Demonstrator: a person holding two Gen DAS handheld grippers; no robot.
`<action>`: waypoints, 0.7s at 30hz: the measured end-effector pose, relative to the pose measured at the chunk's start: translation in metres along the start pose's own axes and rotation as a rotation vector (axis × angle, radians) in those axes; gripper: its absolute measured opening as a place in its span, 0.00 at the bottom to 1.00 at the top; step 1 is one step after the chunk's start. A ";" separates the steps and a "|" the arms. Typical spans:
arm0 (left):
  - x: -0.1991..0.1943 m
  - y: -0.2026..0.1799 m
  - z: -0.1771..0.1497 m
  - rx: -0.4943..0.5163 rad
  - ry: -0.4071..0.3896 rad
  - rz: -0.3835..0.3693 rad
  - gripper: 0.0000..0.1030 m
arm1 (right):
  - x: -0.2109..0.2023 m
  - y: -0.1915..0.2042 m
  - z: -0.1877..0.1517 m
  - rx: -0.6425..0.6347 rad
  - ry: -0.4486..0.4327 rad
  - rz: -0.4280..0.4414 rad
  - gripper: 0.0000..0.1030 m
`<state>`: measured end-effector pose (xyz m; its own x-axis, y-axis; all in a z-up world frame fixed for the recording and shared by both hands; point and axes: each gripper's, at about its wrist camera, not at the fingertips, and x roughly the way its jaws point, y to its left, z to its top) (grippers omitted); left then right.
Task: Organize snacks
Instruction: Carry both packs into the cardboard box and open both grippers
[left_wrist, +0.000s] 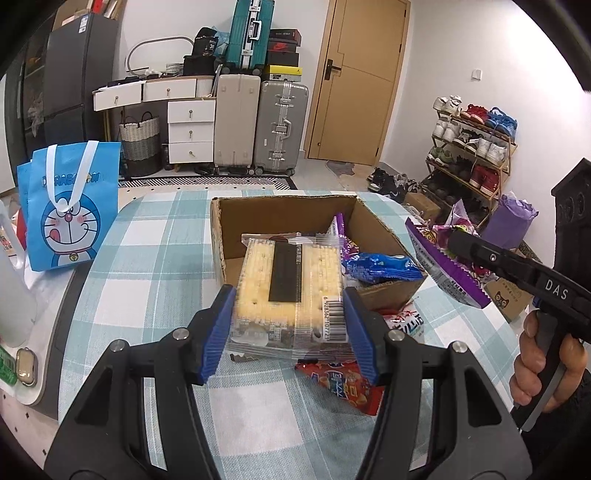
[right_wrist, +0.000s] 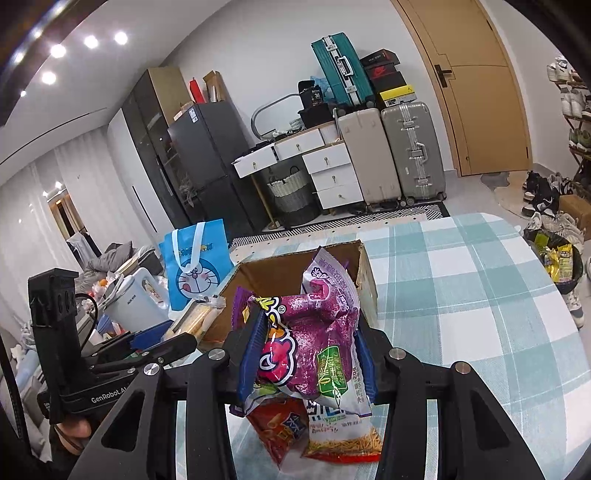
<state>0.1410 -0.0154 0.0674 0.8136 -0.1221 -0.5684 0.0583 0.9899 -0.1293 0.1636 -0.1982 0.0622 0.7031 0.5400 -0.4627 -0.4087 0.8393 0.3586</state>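
Observation:
My left gripper (left_wrist: 290, 325) is shut on a clear pack of yellow crackers (left_wrist: 288, 284) and holds it above the table, just in front of the open cardboard box (left_wrist: 280, 210). The box holds a blue packet (left_wrist: 380, 267) and a purple one. My right gripper (right_wrist: 306, 354) is shut on a purple snack bag (right_wrist: 314, 332), held above the table near the box (right_wrist: 365, 273). That bag also shows in the left wrist view (left_wrist: 443, 266), right of the box. A red snack bag (right_wrist: 277, 428) and a noodle snack bag (right_wrist: 340, 435) lie on the checked tablecloth below.
A blue Doraemon bag (left_wrist: 70, 206) stands at the table's left. A white kettle (right_wrist: 136, 299) and clutter sit beyond it. Suitcases (left_wrist: 258, 125), drawers and a shoe rack (left_wrist: 472, 147) line the room. A bin (right_wrist: 554, 258) stands right of the table.

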 end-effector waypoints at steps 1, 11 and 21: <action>0.004 0.001 0.002 0.002 0.000 0.006 0.54 | 0.004 0.000 0.001 0.003 0.001 -0.002 0.43; 0.038 -0.007 0.010 0.034 0.002 0.060 0.54 | 0.047 -0.006 0.006 0.039 0.013 -0.015 0.43; 0.060 -0.010 0.008 0.055 0.010 0.075 0.54 | 0.080 -0.004 0.008 0.018 0.044 -0.056 0.43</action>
<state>0.1934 -0.0321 0.0410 0.8110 -0.0479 -0.5830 0.0295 0.9987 -0.0411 0.2259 -0.1589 0.0303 0.6984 0.4946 -0.5173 -0.3581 0.8673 0.3456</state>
